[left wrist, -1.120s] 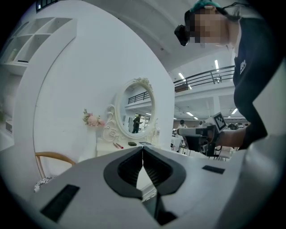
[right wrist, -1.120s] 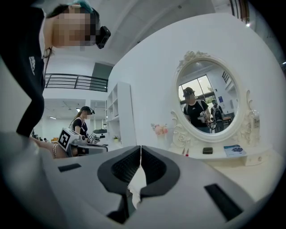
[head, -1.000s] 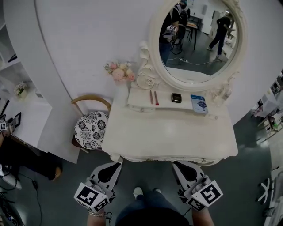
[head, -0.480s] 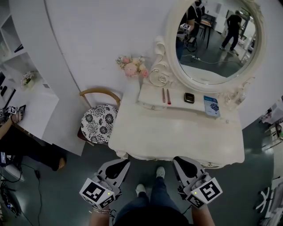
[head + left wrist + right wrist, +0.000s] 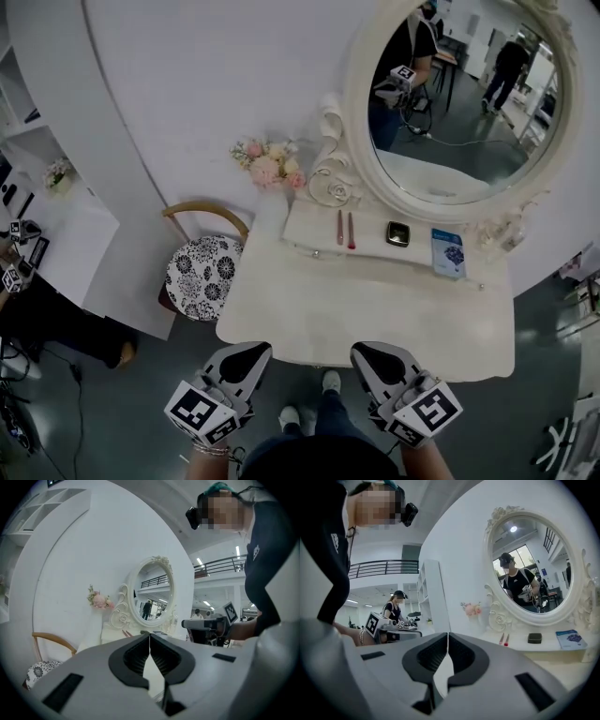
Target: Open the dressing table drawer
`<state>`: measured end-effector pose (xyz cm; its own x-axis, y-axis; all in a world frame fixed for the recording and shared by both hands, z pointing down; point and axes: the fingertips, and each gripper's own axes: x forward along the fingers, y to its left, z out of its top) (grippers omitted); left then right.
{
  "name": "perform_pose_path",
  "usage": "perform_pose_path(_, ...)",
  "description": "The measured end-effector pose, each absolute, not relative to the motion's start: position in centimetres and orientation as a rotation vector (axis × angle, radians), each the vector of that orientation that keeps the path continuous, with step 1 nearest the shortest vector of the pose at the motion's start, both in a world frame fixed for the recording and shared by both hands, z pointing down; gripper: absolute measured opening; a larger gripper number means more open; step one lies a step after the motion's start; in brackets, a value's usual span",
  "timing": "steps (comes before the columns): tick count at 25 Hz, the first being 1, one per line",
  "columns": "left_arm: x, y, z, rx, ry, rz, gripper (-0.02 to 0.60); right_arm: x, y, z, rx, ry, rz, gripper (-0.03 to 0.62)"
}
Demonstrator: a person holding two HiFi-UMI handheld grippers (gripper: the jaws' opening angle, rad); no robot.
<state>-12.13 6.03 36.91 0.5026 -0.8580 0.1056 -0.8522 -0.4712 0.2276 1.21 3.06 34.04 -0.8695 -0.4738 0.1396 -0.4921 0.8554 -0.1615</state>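
Facing the dressing table point(image 5: 300, 230), we hold the left gripper point(image 5: 247, 351) and right gripper point(image 5: 369, 352) side by side at the front edge of its worktop point(image 5: 375, 305). Each has its jaws pressed together on nothing. The drawer front lies beneath that edge, hidden from above.

Mirror point(image 5: 464, 103) upper right, behind tabletop point(image 5: 366, 314); flowers point(image 5: 265, 164) left of mirror; chair point(image 5: 199, 272) left of tabletop; left claw point(image 5: 242, 354), right claw point(image 5: 373, 354) at lower edge, before tabletop

Two grippers point(image 5: 255, 349) point(image 5: 362, 349), perhaps two pens point(image 5: 339, 228)
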Motion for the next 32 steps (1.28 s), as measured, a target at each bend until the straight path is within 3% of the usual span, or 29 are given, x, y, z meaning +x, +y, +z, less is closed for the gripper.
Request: perform_pose_path(32, -7.9, -6.3, 39.0, 2.386, -1.578, 0.092, 0.017, 4.0, -10.6, 36.3, 0.511, -2.918, 0.298, 0.02)
